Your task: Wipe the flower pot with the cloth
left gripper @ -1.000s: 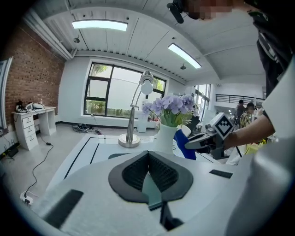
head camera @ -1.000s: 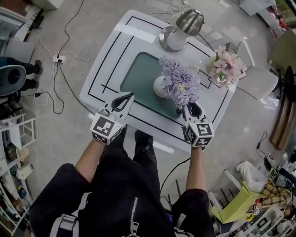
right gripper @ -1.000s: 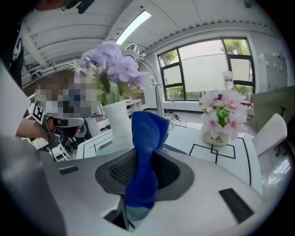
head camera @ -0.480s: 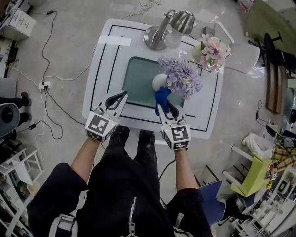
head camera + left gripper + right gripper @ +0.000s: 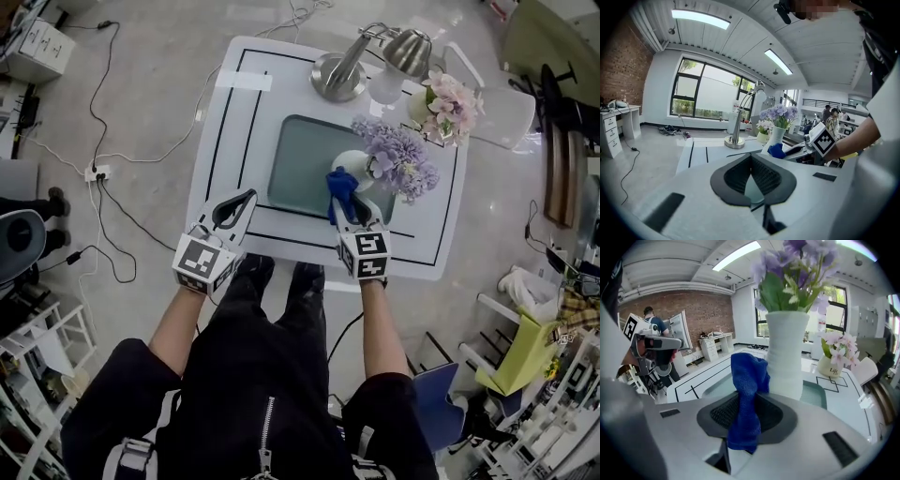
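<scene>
Pressing the cloth (image 5: 746, 376) to the pot (image 5: 786, 355) — the right claw (image 5: 746, 414) is the near one.
The pot stands upright on the table (image 5: 414, 251), straight ahead of the right claw and just past its tips. That claw is clamped on the blue cloth, whose bunched top touches the pot's near left side. The pot's long axis is vertical, so a wipe likely runs up, down or round it. The left claw (image 5: 240, 201) — jaws together, empty — sits well apart to the left.
</scene>
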The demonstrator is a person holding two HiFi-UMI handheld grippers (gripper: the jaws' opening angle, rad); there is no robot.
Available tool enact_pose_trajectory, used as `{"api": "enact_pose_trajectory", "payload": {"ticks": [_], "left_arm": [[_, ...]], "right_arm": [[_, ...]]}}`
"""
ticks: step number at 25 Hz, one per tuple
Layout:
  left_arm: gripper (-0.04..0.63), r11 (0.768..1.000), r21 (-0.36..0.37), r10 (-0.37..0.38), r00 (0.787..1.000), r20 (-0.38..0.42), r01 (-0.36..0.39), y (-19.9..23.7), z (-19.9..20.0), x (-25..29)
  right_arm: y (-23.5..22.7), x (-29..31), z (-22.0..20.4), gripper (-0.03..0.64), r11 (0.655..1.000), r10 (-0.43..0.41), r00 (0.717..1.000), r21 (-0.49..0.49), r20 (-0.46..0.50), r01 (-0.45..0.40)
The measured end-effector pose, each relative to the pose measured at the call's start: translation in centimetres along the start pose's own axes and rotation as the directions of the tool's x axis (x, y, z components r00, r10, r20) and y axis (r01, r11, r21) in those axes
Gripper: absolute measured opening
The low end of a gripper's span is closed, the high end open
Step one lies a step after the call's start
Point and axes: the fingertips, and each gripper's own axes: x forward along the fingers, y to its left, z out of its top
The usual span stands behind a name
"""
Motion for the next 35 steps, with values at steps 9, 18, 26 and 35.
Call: {"api": "enact_pose_trajectory", "payload": {"ticks": [9, 18, 26, 35], "left_arm": [[0.006, 1.0, -0.028, 0.009, 1.0, 0.003, -0.009, 1.9, -0.1, -0.2], [0.006, 0.997, -0.07, -0.015, 1.0, 0.0, 0.015, 2.6, 0.3, 0.3], [0.006, 0.999, -0.032, -0.008, 1.0, 0.019, 0.008, 2.6, 0.1, 0.6], [0.006, 1.0, -0.018, 0.015, 0.998, 0.056, -0.014, 1.6, 1.3, -0.1]], "right_arm": [[2.2, 0.0, 1.9, 0.098, 0.999, -0.042, 0.999, 0.021, 0.002, 0.042], [-1.6, 0.6, 4.6, 0.099, 0.924, -0.309, 0.951, 0.232, -0.021, 0.305], [-1.7, 1.3, 0.3, 0.099, 0.918, -0.267, 0.957, 0.273, -0.114, 0.288], [1.9, -2.0, 5.7, 0.099, 0.972, -0.162, 0.98, 0.19, 0.116, 0.138]]}}
